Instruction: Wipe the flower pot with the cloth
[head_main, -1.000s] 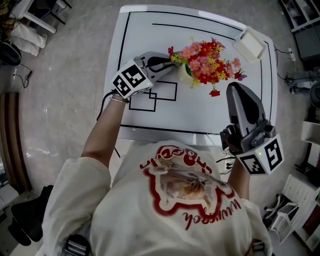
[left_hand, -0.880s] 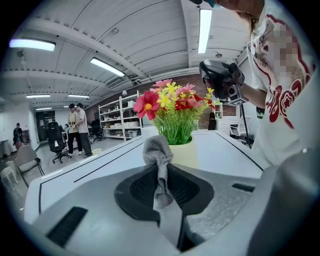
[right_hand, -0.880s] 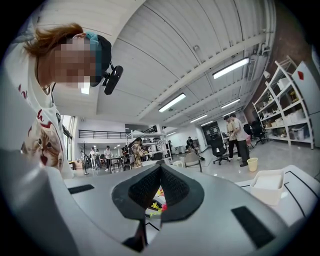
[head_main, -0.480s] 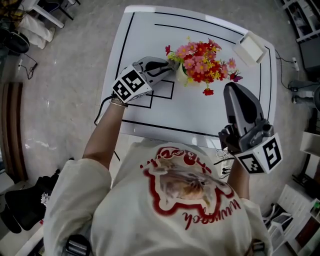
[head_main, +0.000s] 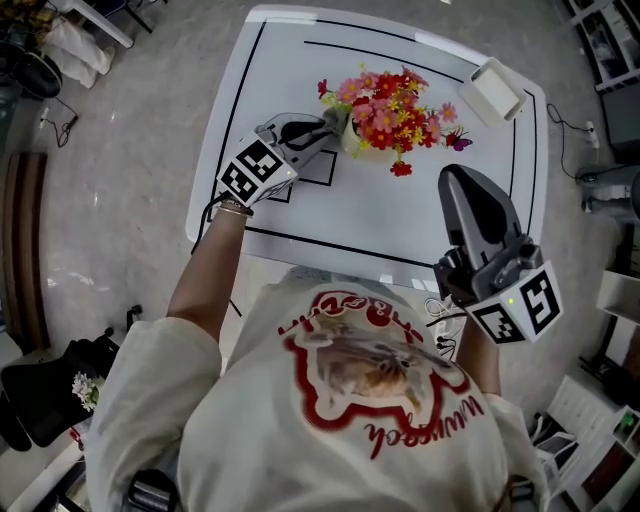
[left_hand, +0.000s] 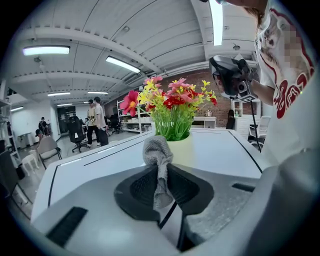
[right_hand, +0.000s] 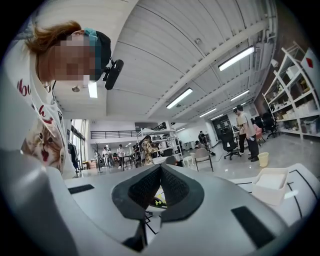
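A spray of red, pink and yellow flowers (head_main: 388, 98) spreads over the pale flower pot (head_main: 352, 142) and leans past its right side, closing the way in from above and from that side. The left gripper (head_main: 326, 128), clamped on a grey cloth (left_hand: 158, 152), fills the pot's left. In front of the pot the white table (head_main: 380, 225) lies open. The right gripper (head_main: 457, 180), jaws together, hovers to the pot's front right, and a white box (head_main: 493, 90) sits well off to its right.

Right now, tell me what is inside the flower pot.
Red, pink and yellow flowers on green stems fill the flower pot. The stems cover its mouth, hiding whatever holds them; the cloth in the left gripper covers part of its side.
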